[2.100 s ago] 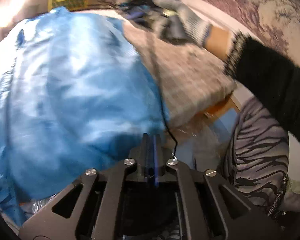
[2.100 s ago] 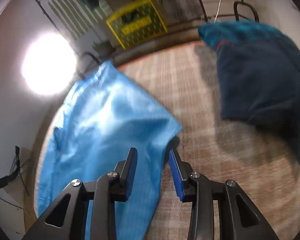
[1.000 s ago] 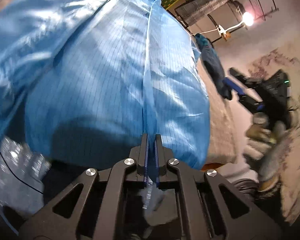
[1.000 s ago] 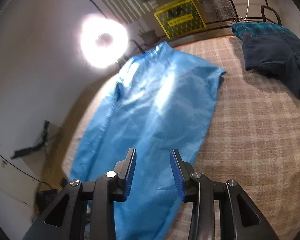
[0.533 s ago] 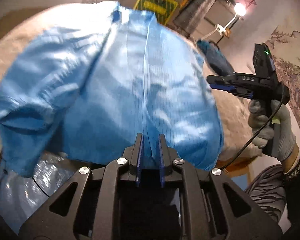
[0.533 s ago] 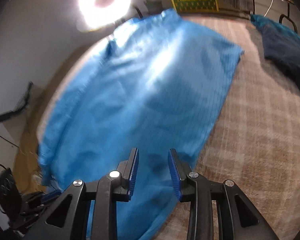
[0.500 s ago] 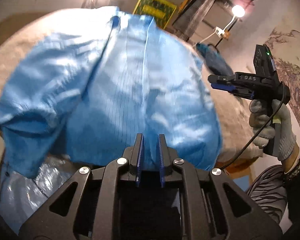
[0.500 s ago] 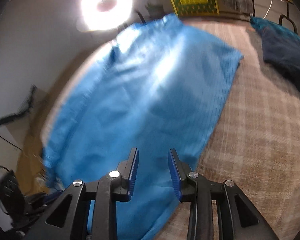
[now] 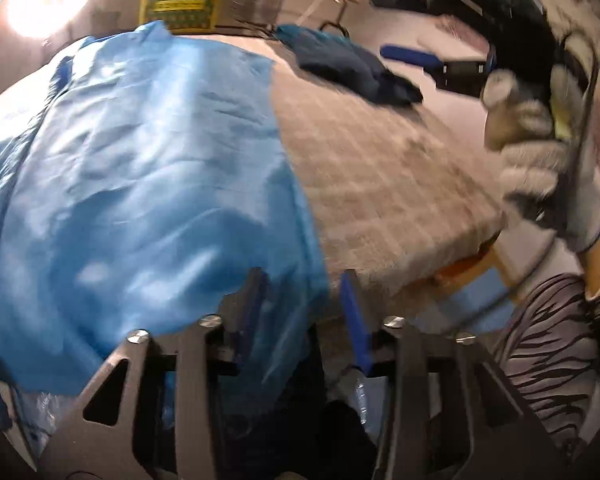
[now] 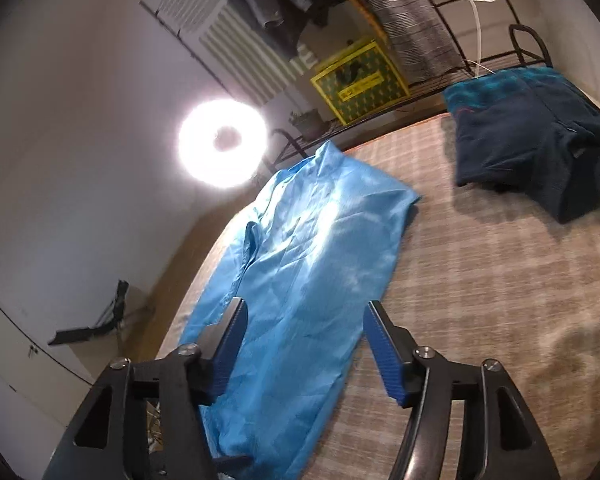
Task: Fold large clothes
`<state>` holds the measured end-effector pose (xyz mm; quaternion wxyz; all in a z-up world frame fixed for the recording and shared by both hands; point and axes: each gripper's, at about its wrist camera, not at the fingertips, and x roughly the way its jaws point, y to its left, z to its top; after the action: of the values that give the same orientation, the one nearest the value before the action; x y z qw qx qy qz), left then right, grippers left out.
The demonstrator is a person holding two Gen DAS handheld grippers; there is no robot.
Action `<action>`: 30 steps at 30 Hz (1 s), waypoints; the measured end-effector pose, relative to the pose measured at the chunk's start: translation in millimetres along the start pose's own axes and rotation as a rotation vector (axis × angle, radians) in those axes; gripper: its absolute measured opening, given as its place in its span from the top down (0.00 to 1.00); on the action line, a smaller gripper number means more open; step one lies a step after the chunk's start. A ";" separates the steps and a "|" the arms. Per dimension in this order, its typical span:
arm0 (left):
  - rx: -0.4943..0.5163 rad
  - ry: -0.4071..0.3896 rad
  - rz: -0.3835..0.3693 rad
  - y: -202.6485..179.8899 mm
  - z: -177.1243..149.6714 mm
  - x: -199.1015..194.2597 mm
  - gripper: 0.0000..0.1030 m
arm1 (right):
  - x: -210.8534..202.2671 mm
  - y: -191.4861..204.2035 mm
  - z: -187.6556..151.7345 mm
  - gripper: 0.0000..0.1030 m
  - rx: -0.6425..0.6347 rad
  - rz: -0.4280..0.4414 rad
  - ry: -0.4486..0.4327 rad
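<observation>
A large light-blue garment lies spread along the left side of a bed with a beige checked cover, and its near hem hangs over the bed's front edge. My left gripper hovers at that hem. Its jaws are opening, with the hem's corner seen between them and neither pad pressing on it. My right gripper is above the garment near its right edge, with its jaws opening and nothing between them. In the left wrist view a gloved hand holds the right gripper up in the air.
A dark navy garment lies crumpled at the bed's far right. A ring light, a yellow crate and a metal rack stand behind the bed. The person's striped clothing is at the bed's front right corner.
My left gripper has let go of the blue hem, opened and swung right. My right gripper's jaws have widened and it has pulled back and up. The garment now rests on the bed.
</observation>
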<state>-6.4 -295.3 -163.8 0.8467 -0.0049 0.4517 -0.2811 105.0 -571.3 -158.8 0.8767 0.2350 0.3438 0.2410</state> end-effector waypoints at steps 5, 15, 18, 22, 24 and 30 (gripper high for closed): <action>0.079 0.024 0.100 -20.0 0.2 25.7 0.49 | -1.7 -29.5 2.0 0.37 0.087 -0.022 0.000; -0.140 0.001 -0.039 31.1 15.1 20.3 0.97 | 52.2 -45.0 1.4 0.37 0.154 -0.056 0.077; -0.279 -0.043 -0.134 50.7 18.4 2.9 0.98 | 81.8 -57.4 0.8 0.37 0.194 -0.086 0.115; -0.307 -0.096 -0.168 57.9 26.3 -17.8 0.98 | 113.3 -74.0 -0.7 0.39 0.287 -0.081 0.139; -0.320 -0.101 -0.182 61.0 29.3 -20.8 0.98 | 126.0 -76.0 0.7 0.40 0.329 -0.042 0.132; -0.317 -0.091 -0.197 66.4 30.4 -24.2 0.98 | 163.1 -65.3 6.3 0.52 0.377 0.006 0.132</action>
<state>37.7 -235.3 -144.8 0.8233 -0.1954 0.4488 -0.2875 232.2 -528.0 -272.2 0.7920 0.3796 0.4388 0.1899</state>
